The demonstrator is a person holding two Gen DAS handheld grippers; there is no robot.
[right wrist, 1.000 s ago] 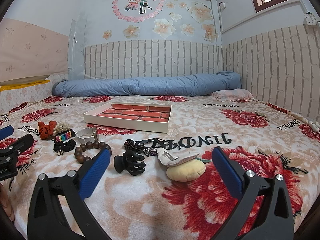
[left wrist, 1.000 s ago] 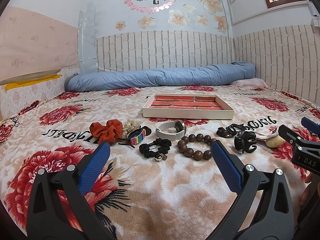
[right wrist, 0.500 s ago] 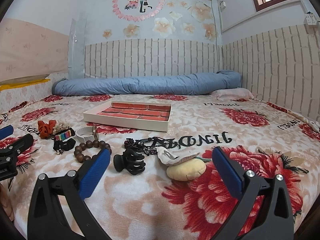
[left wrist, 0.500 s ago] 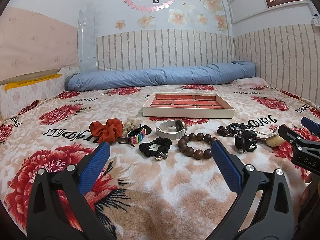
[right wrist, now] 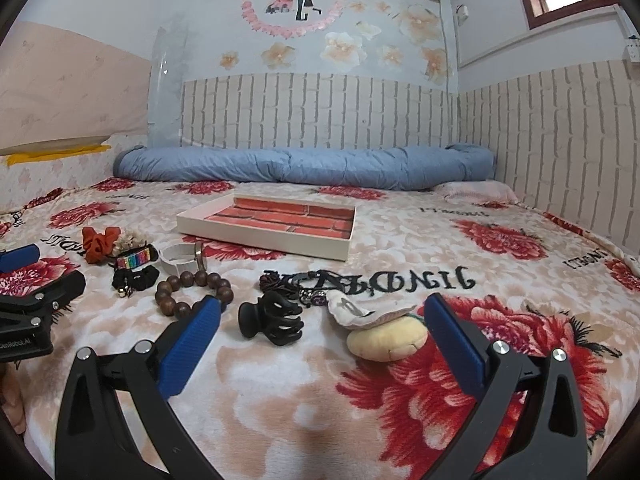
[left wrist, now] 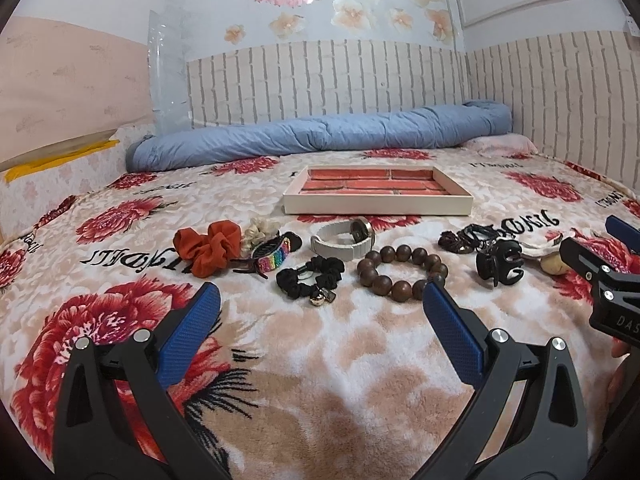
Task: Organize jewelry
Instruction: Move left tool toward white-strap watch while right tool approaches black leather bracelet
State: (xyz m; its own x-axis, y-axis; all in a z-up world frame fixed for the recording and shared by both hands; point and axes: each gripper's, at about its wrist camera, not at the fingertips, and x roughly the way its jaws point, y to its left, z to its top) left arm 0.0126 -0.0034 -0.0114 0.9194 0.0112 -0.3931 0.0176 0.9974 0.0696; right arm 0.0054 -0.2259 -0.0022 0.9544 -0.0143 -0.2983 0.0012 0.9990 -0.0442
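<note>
A row of accessories lies on the floral blanket: an orange scrunchie (left wrist: 208,246), a rainbow band (left wrist: 272,256), a black scrunchie (left wrist: 310,276), a white watch (left wrist: 344,238), a wooden bead bracelet (left wrist: 400,270), a black claw clip (left wrist: 498,264) and a dark hair-tie pile (left wrist: 464,238). Behind them sits a cream tray (left wrist: 376,204) with a brick-pattern floor. My left gripper (left wrist: 320,316) is open and empty, just short of the black scrunchie and beads. My right gripper (right wrist: 322,328) is open and empty, with the claw clip (right wrist: 272,318) and a cream plush piece (right wrist: 386,338) between its fingers.
A rolled blue quilt (left wrist: 320,136) lies along the brick-papered back wall. A pink pillow (right wrist: 476,192) sits at the far right. The right gripper's body shows at the right edge of the left wrist view (left wrist: 612,284).
Both grippers have crept slightly forward and lower toward the row of accessories. Nothing has been grasped or shifted.
</note>
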